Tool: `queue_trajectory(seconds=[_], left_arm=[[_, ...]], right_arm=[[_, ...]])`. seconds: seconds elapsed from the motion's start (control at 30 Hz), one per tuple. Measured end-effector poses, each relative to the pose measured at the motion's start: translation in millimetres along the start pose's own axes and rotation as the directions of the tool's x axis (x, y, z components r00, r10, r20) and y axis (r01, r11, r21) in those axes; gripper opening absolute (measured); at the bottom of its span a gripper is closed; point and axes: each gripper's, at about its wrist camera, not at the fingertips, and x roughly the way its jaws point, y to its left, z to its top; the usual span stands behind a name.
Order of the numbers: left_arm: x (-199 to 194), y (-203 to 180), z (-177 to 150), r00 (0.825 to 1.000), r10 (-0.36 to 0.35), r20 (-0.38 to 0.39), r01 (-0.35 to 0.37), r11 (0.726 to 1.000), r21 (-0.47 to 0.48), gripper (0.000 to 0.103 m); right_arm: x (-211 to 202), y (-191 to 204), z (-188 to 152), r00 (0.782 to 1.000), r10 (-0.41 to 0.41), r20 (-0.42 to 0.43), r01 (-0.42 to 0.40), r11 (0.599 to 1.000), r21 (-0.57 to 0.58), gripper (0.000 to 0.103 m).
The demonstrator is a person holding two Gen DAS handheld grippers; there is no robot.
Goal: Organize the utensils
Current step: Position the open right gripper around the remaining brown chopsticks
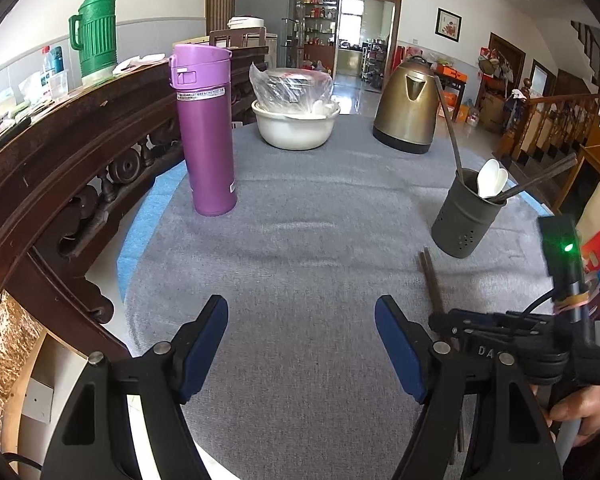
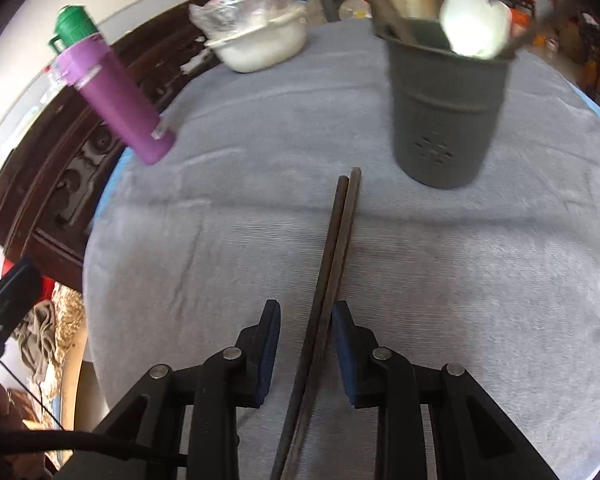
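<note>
We see a round table [image 1: 300, 240] under a grey cloth, with a pair of dark chopsticks [image 2: 334, 248] lying flat on it, side by side and touching, near the table's right edge. Right hand-held gripper [image 2: 306, 320] — its blue pads straddle the chopsticks' near part, jaws narrowed but a gap shows on the left side; the right pad sits just beside the sticks, and we cannot tell whether it touches them. Nothing is lifted. The far ends of the chopsticks point at a dark perforated utensil holder [image 2: 448, 92], which stands upright just beyond them and to the right, apart from them. It holds white spoons [image 2: 474, 26] and several dark sticks. Left hand-held gripper [image 1: 300, 340] — jaws wide apart, nothing between them, over bare cloth at the near edge. Toward the left edge stands a purple flask [image 1: 206, 132]; toward the far edge, a white basin [image 1: 296, 124] with plastic-wrapped contents and a bronze kettle [image 1: 408, 108]. A hand [image 1: 580, 412] grips the right tool's handle.
</note>
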Motion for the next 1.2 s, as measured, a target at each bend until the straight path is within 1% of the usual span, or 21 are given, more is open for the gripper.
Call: queue_trajectory(seconds=[0.03, 0.07, 0.17, 0.27, 0.33, 0.37, 0.47, 0.53, 0.63, 0.7, 0.8, 0.87, 0.93, 1.0, 1.07, 1.1, 1.13, 1.2], left_arm=[[-0.6, 0.2, -0.2, 1.000, 0.001, 0.001, -0.001, 1.000, 0.001, 0.077], [-1.4, 0.8, -0.5, 1.000, 0.003, 0.001, -0.003, 1.000, 0.001, 0.077], [-0.7, 2.9, -1.5, 1.000, 0.005, -0.004, -0.005, 1.000, -0.006, 0.077], [1.4, 1.7, -2.3, 1.000, -0.001, -0.015, 0.000, 1.000, -0.014, 0.077], [1.1, 0.0, -3.0, 1.000, -0.005, -0.017, 0.005, 1.000, -0.010, 0.077], [0.6, -1.4, -3.2, 1.000, -0.006, -0.017, 0.006, 1.000, -0.005, 0.077], [-1.7, -4.0, -3.8, 1.000, 0.001, -0.010, -0.001, 1.000, 0.016, 0.077], [-2.2, -3.2, -3.6, 1.000, 0.007, -0.009, -0.007, 1.000, 0.016, 0.077], [-0.4, 0.5, -3.2, 1.000, 0.008, -0.015, -0.009, 1.000, -0.004, 0.077], [2.2, 1.1, -3.1, 1.000, 0.006, -0.022, -0.007, 1.000, -0.012, 0.077], [5.3, -1.7, -2.4, 1.000, 0.001, -0.031, -0.001, 1.000, -0.006, 0.077], [5.3, -5.1, -1.7, 0.999, -0.005, -0.032, 0.005, 1.000, -0.001, 0.077], [2.8, -7.8, -2.0, 1.000, -0.009, -0.026, 0.009, 1.000, 0.009, 0.077], [1.5, -7.9, -2.5, 1.000, -0.001, -0.020, 0.001, 1.000, 0.019, 0.077], [0.9, -5.7, -3.3, 1.000, 0.005, -0.021, -0.005, 1.000, 0.016, 0.077], [1.5, -3.3, -3.6, 1.000, 0.008, -0.024, -0.007, 1.000, 0.008, 0.077], [2.6, -1.1, -3.8, 1.000, 0.009, -0.028, -0.009, 1.000, -0.001, 0.077], [5.4, 2.4, -3.8, 0.999, 0.007, -0.040, -0.008, 1.000, -0.019, 0.077]], right_arm=[[-5.0, -1.7, 0.5, 0.999, 0.025, 0.025, -0.026, 1.000, 0.012, 0.030], [-8.0, -3.7, 1.4, 0.999, 0.025, 0.043, -0.026, 0.999, 0.024, 0.030], [-14.5, -15.1, 2.7, 0.997, -0.040, 0.067, 0.037, 0.998, 0.041, 0.030], [-11.6, -19.5, 1.1, 0.997, -0.053, 0.050, 0.051, 0.998, 0.044, 0.030], [-6.5, -14.8, -0.5, 0.996, -0.079, 0.042, 0.078, 0.997, 0.019, 0.029], [-4.0, -11.5, -0.3, 0.995, -0.093, 0.042, 0.093, 0.996, 0.008, 0.028], [1.7, -6.3, 1.9, 0.994, -0.099, 0.046, 0.099, 0.995, 0.007, 0.025], [6.7, -7.0, 2.6, 0.991, -0.129, 0.022, 0.129, 0.992, 0.002, 0.023], [6.5, -15.6, 1.4, 0.990, -0.143, 0.004, 0.143, 0.989, 0.037, 0.022], [1.4, -23.6, -1.8, 0.988, -0.156, 0.011, 0.155, 0.986, 0.060, 0.022], [-10.0, -26.3, -0.1, 0.995, -0.083, 0.047, 0.080, 0.994, 0.073, 0.022], [-12.5, -19.2, 6.9, 0.994, -0.092, 0.065, 0.089, 0.995, 0.047, 0.022], [-6.4, -14.0, 13.2, 0.997, -0.065, 0.047, 0.064, 0.997, 0.035, 0.022], [8.0, -8.9, 17.6, 0.999, -0.049, -0.002, 0.049, 0.999, 0.021, 0.022], [16.1, -7.7, 14.6, 0.998, -0.061, -0.032, 0.061, 0.998, 0.005, 0.020], [16.3, -5.2, 15.0, 0.998, -0.065, -0.014, 0.065, 0.998, 0.001, 0.020], [17.4, -1.7, 15.7, 0.998, -0.068, -0.018, 0.068, 0.998, -0.013, 0.020], [17.1, 0.1, 14.5, 0.999, -0.044, -0.025, 0.044, 0.999, -0.020, 0.020]])
